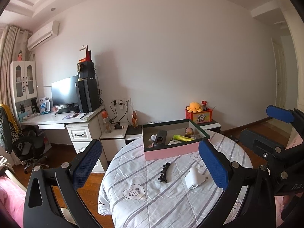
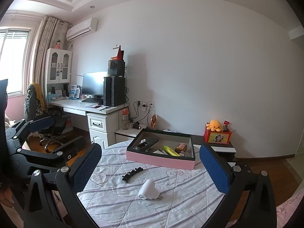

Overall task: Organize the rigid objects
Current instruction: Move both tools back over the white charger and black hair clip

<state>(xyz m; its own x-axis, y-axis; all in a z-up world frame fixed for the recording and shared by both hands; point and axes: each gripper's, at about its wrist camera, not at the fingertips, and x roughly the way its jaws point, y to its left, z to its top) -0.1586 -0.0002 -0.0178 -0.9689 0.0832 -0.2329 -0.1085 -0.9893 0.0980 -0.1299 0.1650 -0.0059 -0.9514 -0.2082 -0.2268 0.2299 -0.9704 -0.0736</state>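
Hand-held gripper (image 2: 151,168) wide apart, toothed black hair clip (image 2: 132,174)

Soft window daylight, perhaps slightly dim

Handheld grippers: black frames, blue finger pads.

The left gripper (image 1: 150,166) has two matte black fingers, each faced inside with a blue, finely meshed pad (image 1: 87,163). Round silver pivot pins sit at the linkage joints, and the triangular black arms carry elongated cut-out slots. The right gripper (image 2: 151,168) is of identical build: blue textured pads (image 2: 215,168), black linkages, silver pins. Seen from the left wrist view, the right gripper's body shows a rectangular black plate, a cross-head screw and partial white lettering "DA" on the housing.
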